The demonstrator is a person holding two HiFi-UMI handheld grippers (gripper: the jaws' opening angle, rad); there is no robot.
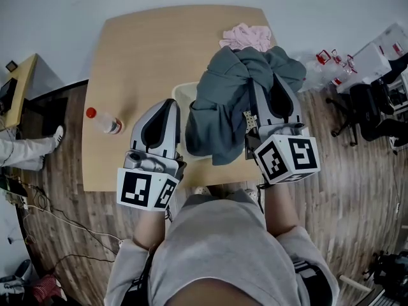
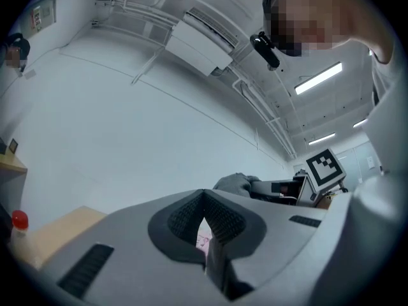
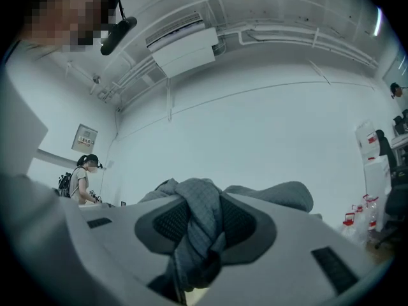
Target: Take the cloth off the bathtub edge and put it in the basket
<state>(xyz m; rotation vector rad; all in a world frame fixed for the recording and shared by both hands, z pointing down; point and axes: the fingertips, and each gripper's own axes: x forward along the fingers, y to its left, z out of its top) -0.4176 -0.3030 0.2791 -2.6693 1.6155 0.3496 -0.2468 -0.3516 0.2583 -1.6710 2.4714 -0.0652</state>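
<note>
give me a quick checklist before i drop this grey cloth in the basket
1. Right gripper clamped on grey cloth: ok.
2. Cloth hanging over the basket: ok.
3. Cloth fully inside the basket: not ok, it drapes across the rim.
4. Left gripper empty and apart from the cloth: ok.
5. Bottle away from the basket: ok.
6. Basket's inside free: cannot tell, the cloth hides it.

Both forearms reach forward. The left gripper (image 1: 167, 107) is closed (tips touching); the right gripper (image 1: 268, 85) clamps the cloth (image 1: 213, 116).
</note>
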